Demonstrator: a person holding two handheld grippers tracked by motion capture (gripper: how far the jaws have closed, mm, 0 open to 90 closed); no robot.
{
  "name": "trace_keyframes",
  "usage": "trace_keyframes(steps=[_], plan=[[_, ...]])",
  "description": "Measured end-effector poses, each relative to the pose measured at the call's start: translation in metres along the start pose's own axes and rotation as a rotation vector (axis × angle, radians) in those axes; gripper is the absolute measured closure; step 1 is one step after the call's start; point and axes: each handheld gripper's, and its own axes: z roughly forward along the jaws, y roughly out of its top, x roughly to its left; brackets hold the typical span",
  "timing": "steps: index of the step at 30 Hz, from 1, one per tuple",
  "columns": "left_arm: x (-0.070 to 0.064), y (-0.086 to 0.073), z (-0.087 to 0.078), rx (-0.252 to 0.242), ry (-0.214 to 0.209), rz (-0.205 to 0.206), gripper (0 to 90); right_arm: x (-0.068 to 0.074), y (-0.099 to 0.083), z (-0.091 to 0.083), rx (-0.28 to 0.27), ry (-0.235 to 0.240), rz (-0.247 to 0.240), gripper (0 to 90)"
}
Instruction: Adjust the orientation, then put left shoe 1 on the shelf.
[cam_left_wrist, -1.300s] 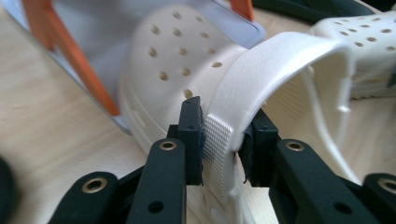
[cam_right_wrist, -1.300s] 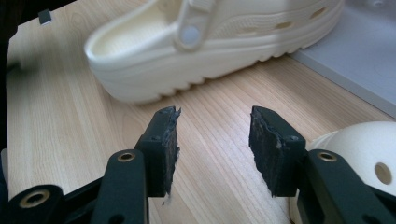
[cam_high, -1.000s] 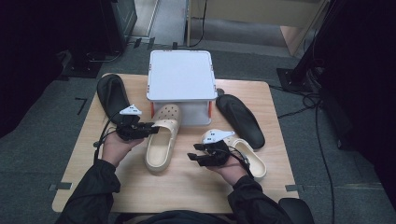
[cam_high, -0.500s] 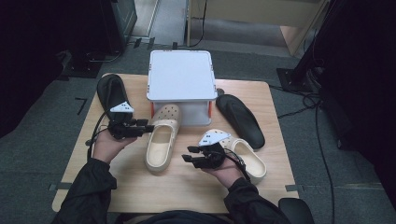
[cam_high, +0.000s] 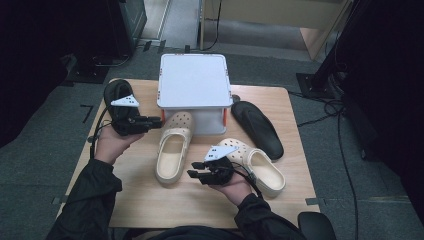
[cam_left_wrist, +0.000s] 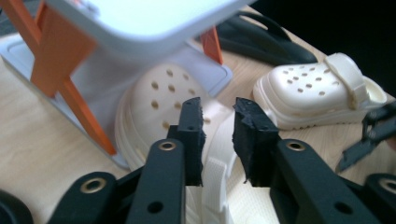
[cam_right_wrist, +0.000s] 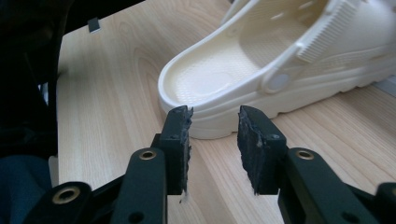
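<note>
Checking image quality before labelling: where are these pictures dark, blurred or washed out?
High view: black surroundings, evenly lit light wooden table. Left gripper view: white plastic rack near the lens is blurred and overexposed. Right gripper view: cream perforated clog is sharp, with blurred black jaws in front.

left gripper (cam_high: 156, 121): drew back left off clog (cam_high: 173, 148) | right gripper (cam_high: 196, 169): moved nearer person

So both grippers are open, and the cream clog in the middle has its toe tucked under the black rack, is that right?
Not quite: the rack is white with orange legs, not black, as the high view shows. The rest holds: the left gripper and right gripper are open, and the middle cream clog has its toe under the rack.
</note>
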Motion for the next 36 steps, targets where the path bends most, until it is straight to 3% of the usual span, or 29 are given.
trace_keyframes(steps=[5,15,21,27,32,36], plan=[[-0.002,0.020,-0.004,-0.013,-0.014,0.016,76.9,0.005,0.004,0.004,0.006,0.005,-0.037,66.9],[0.006,0.050,0.000,-0.009,-0.009,0.047,77.0,0.015,0.005,0.017,0.030,0.032,-0.031,74.5],[0.014,0.054,0.005,-0.012,0.008,0.057,78.2,0.020,0.005,0.023,0.038,0.061,-0.018,78.2],[0.016,0.053,0.015,0.036,0.047,0.069,78.9,0.031,0.003,0.032,0.047,0.088,-0.044,82.1],[0.020,0.050,0.021,0.013,0.044,0.062,78.7,0.037,0.000,0.041,0.058,0.097,-0.058,83.2],[0.024,0.047,0.023,-0.019,0.015,0.034,79.0,0.042,-0.004,0.050,0.084,0.116,-0.062,83.9]])
